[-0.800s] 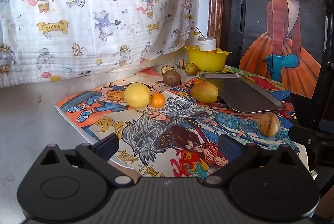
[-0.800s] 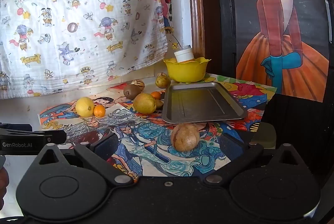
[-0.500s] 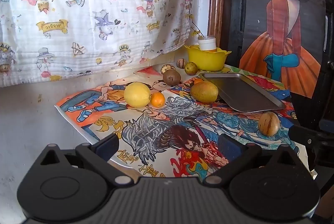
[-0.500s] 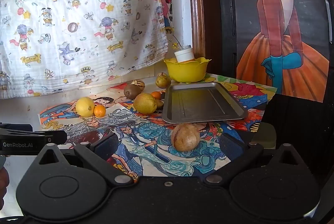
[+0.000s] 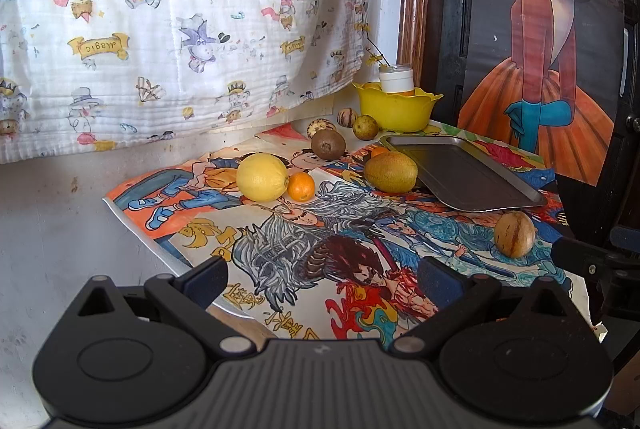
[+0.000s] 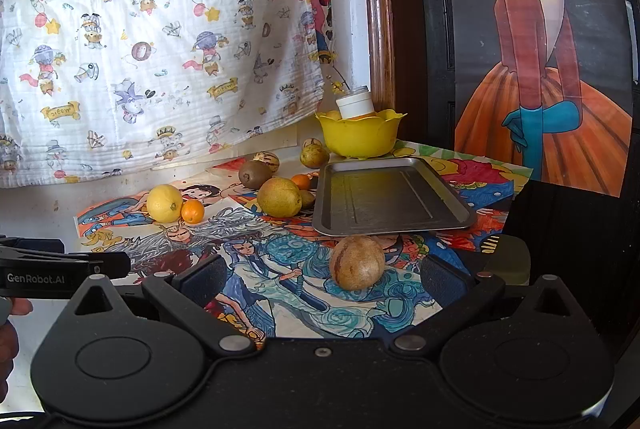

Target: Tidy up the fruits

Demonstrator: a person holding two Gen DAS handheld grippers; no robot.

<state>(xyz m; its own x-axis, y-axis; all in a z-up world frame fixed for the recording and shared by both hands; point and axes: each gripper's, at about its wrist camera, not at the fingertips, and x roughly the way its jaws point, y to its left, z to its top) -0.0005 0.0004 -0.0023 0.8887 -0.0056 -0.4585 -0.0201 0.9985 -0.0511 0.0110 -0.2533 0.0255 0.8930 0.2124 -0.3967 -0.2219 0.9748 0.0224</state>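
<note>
Round tan fruit with brown seam (image 6: 357, 262) lies before empty grey metal tray (image 6: 390, 197). Yellow bowl (image 6: 360, 133) holds white-capped jar (image 6: 355, 103). Left tongs (image 5: 322, 275) and right tongs (image 6: 322, 275) spread, empty.

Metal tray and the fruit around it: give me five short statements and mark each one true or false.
1. The metal tray has no fruit on it. True.
2. The lemon sits apart from every other fruit. False: a small orange is right against it.
3. A white-capped bottle stands in the yellow bowl. True.
4. The right gripper is shut on the tan round fruit. False: it is open, and the fruit lies on the table ahead of it, between its fingers.
5. The left gripper holds the lemon. False: it is open and holds nothing.
</note>
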